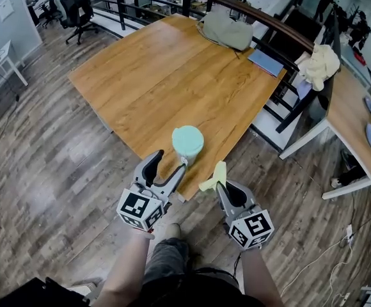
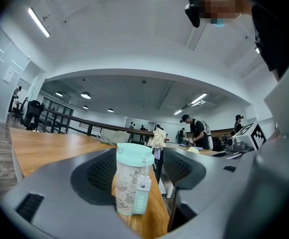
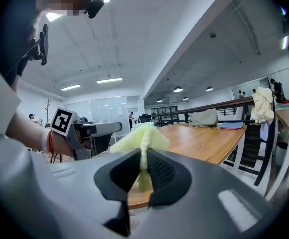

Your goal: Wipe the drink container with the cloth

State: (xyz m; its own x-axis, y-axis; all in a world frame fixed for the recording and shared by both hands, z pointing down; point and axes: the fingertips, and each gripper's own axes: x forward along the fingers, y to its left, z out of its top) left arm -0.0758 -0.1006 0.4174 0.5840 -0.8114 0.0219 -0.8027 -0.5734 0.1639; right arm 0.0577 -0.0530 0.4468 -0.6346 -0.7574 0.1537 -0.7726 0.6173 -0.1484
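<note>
The drink container (image 1: 188,142), a pale cup with a mint-green lid and a hanging tag, stands upright at the near corner of the wooden table (image 1: 173,75). In the left gripper view the cup (image 2: 132,183) sits between the jaws with a gap on each side. My left gripper (image 1: 170,161) is open, and its right finger reaches up to the cup's base. My right gripper (image 1: 222,185) hovers just off the table edge, to the right of the cup. It is shut on a light yellow cloth (image 1: 214,176) that sticks up from between its pads (image 3: 159,171).
A grey bag (image 1: 227,31) and a blue folder (image 1: 265,61) lie at the table's far side by a dark railing (image 1: 281,27). A cream cloth (image 1: 323,66) hangs on the rail. Another desk (image 1: 352,114) stands to the right, office chairs (image 1: 77,8) at the far left.
</note>
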